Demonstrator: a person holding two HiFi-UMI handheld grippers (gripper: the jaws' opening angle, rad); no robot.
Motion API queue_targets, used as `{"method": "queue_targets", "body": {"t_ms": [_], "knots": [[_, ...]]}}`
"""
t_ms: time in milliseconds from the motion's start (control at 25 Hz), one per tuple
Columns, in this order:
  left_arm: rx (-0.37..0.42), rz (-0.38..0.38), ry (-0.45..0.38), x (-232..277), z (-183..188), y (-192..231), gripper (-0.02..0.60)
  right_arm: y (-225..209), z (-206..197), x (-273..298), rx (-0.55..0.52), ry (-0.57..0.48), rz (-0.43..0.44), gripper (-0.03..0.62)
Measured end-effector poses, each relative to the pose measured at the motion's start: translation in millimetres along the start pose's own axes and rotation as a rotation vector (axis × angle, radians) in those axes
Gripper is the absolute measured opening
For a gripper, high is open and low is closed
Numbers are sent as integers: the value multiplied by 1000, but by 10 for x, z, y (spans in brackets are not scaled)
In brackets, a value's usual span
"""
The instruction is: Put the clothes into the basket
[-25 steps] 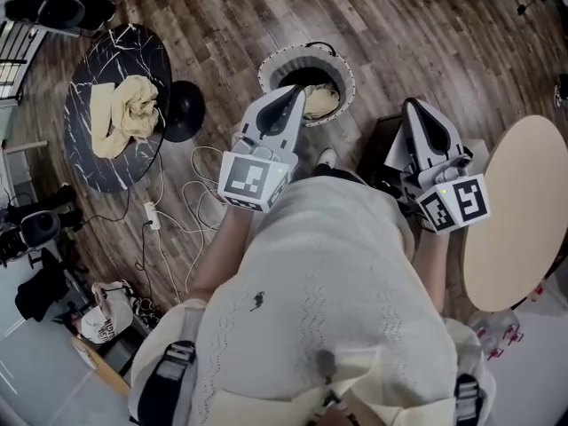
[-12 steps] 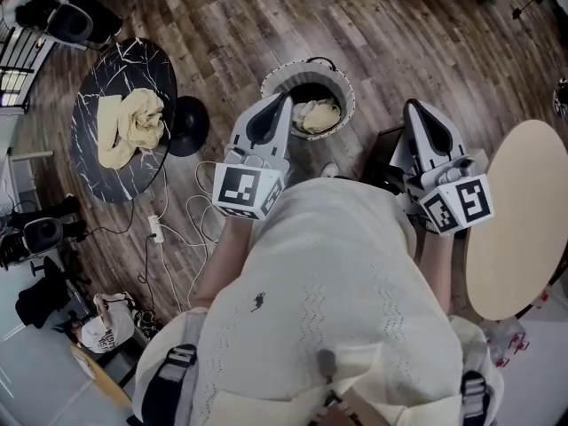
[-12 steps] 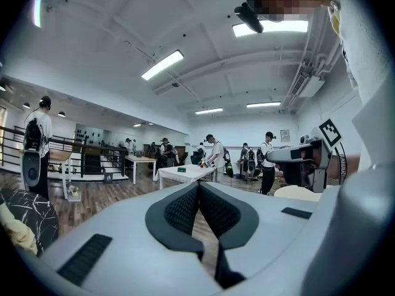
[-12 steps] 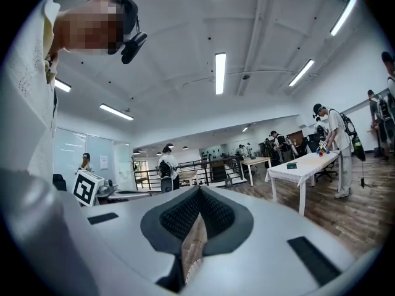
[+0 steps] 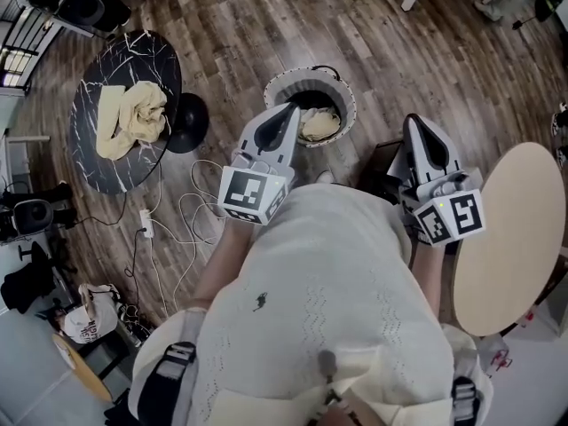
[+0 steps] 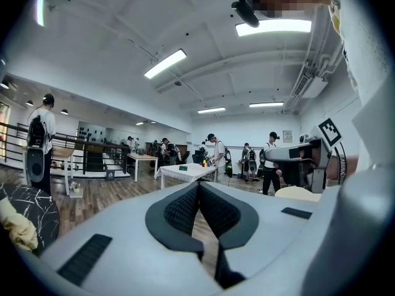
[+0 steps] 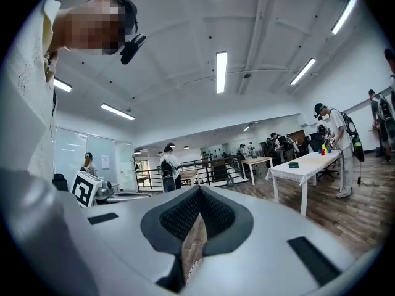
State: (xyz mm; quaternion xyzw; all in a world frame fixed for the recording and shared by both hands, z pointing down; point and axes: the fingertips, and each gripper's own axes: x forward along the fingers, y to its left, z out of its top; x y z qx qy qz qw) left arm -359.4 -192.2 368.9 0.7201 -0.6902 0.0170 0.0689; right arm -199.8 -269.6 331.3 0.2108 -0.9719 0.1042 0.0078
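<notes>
The round white-rimmed basket [image 5: 349, 105] stands on the wood floor with a pale cloth [image 5: 321, 124] inside it. A heap of yellow clothes [image 5: 129, 118] lies on the black marble table [image 5: 98, 162] at the left, and its edge shows as yellow cloth [image 6: 15, 230] in the left gripper view. My left gripper [image 5: 291, 109] is held out level, its tip over the basket's near-left rim, shut and empty [image 6: 199, 184]. My right gripper [image 5: 414, 121] hovers to the right of the basket, shut with nothing in it [image 7: 199, 189].
A round beige table [image 5: 506, 229] stands close on the right. White cables [image 5: 177, 220] trail over the floor beside a black round base [image 5: 186, 118]. A bag [image 5: 89, 322] sits at the lower left. People and tables stand far across the room.
Only the head view has drifted a little. Both grippers stay shut in much the same place, and the clothes have not moved.
</notes>
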Motion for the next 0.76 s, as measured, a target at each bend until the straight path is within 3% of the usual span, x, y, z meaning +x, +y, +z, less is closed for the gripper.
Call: {"method": "queue_targets", "body": {"t_ms": [760], "knots": [[-37,51,12,-240,-152,232,21,300,-183,233,9,43,68,6]]}}
